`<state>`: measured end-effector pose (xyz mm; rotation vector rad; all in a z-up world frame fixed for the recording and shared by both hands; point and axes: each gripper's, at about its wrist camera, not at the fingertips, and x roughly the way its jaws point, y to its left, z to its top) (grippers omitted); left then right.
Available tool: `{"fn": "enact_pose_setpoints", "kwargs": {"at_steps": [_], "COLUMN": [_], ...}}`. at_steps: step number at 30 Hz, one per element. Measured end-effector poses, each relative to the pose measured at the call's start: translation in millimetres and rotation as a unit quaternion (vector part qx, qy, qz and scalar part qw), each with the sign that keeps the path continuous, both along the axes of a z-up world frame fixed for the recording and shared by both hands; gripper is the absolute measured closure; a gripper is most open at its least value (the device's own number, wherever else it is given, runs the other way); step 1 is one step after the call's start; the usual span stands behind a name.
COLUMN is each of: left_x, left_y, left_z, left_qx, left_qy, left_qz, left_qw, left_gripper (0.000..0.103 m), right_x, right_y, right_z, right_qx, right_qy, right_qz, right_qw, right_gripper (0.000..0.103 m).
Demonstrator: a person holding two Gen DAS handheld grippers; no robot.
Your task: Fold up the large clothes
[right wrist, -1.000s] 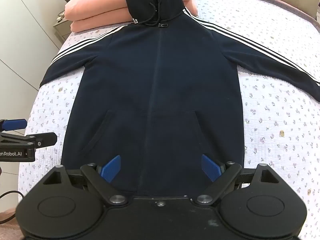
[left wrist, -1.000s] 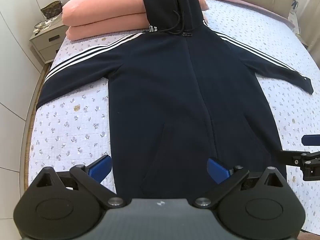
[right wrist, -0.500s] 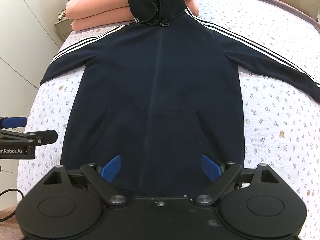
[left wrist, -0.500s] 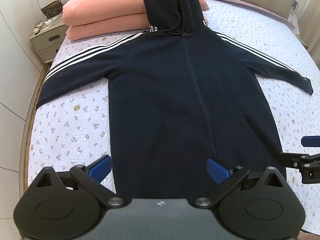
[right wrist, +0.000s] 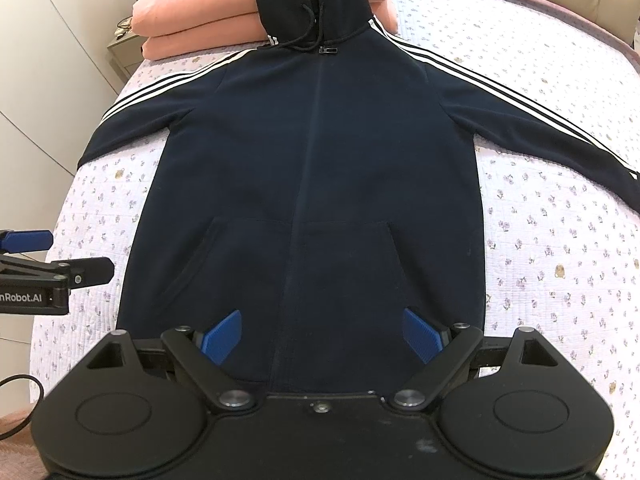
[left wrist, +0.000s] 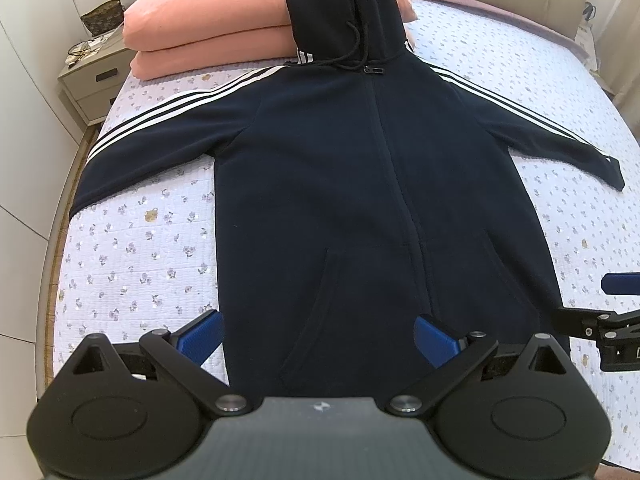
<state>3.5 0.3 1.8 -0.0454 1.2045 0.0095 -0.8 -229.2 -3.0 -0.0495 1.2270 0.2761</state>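
Left wrist, floral bedspread [left wrist: 132,248], nightstand [left wrist: 90,80]

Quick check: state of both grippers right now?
Left gripper: open, holding nothing, above the hoodie hem.
Right gripper: open, holding nothing.

One dark hooded jacket [left wrist: 360,184] with two sleeves spread wide, three white stripes on each, two pink pillows [left wrist: 208,40] stacked, one bedside cabinet [left wrist: 94,80], two grippers, one bed [left wrist: 132,256]
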Motion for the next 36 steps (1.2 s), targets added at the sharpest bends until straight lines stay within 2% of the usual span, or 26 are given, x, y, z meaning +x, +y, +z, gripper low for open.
{"fn": "enact_pose_setpoints", "kwargs": {"at_steps": [36], "left_x": [-1.7], "left_y": [-0.8], "left_z": [-1.9], "left_qx": [-0.004], "left_qy": [-0.004], "left_qz": [-0.007], "left_qw": [1.0000], "left_gripper": [0.000], "right_x": [-1.7], "right_y": [-0.4], "right_z": [6.8], "right_qx": [0.000], "right_qy": [-0.006], "right_qz": [-0.001], "right_qw": [1.000], "right_gripper": [0.000]}}
